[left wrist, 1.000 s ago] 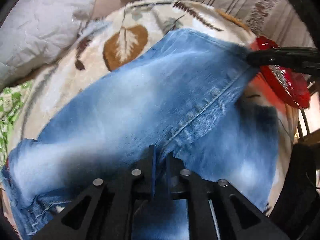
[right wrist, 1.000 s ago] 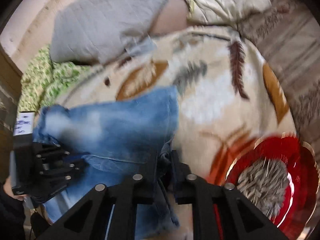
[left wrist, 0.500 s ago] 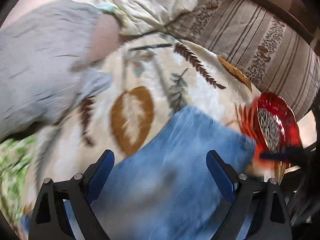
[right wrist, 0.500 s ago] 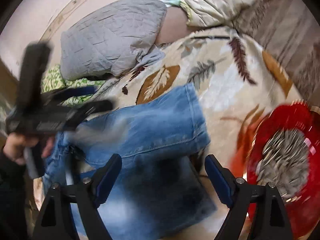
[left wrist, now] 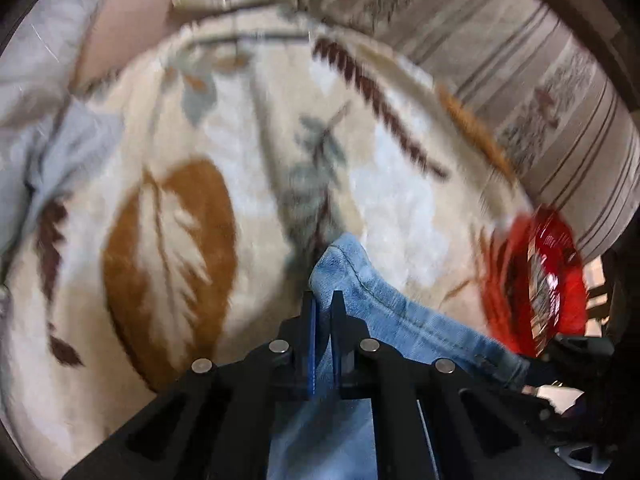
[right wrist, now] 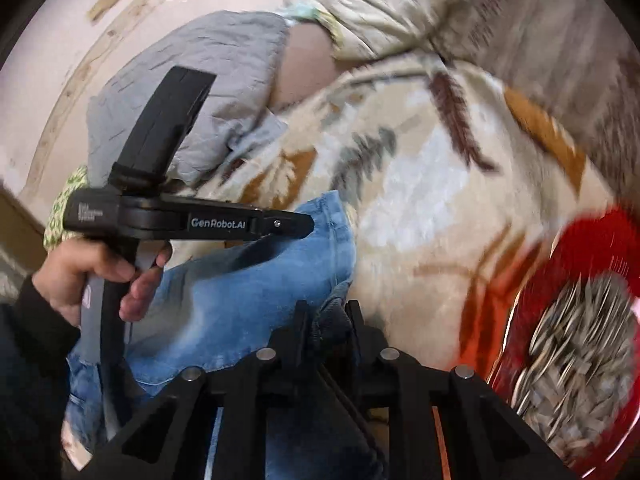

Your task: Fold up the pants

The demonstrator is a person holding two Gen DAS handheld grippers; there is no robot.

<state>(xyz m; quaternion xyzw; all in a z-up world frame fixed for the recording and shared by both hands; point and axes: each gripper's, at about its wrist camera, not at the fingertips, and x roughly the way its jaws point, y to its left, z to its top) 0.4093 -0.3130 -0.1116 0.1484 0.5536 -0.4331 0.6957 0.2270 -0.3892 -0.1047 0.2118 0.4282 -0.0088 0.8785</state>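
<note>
The pants are light blue jeans (left wrist: 384, 300) lying folded on a cream blanket with leaf prints (left wrist: 168, 216). My left gripper (left wrist: 323, 300) is shut on a corner of the jeans' edge, which sticks up between its fingers. My right gripper (right wrist: 326, 316) is shut on a bunched fold of the jeans (right wrist: 248, 292) at their right side. In the right wrist view the left gripper (right wrist: 296, 226) shows from the side, held by a hand, its tip over the far edge of the jeans.
A red bowl of sunflower seeds (right wrist: 576, 344) sits on the blanket just right of the jeans; it also shows in the left wrist view (left wrist: 540, 280). A grey pillow (right wrist: 208, 80) and a cream pillow (right wrist: 392, 8) lie behind. A striped sofa back (left wrist: 560, 100) rises at right.
Both grippers were shut on the jeans a second ago, stood open half a second ago, and are now shut again on new spots along the far edge and right side of the jeans.
</note>
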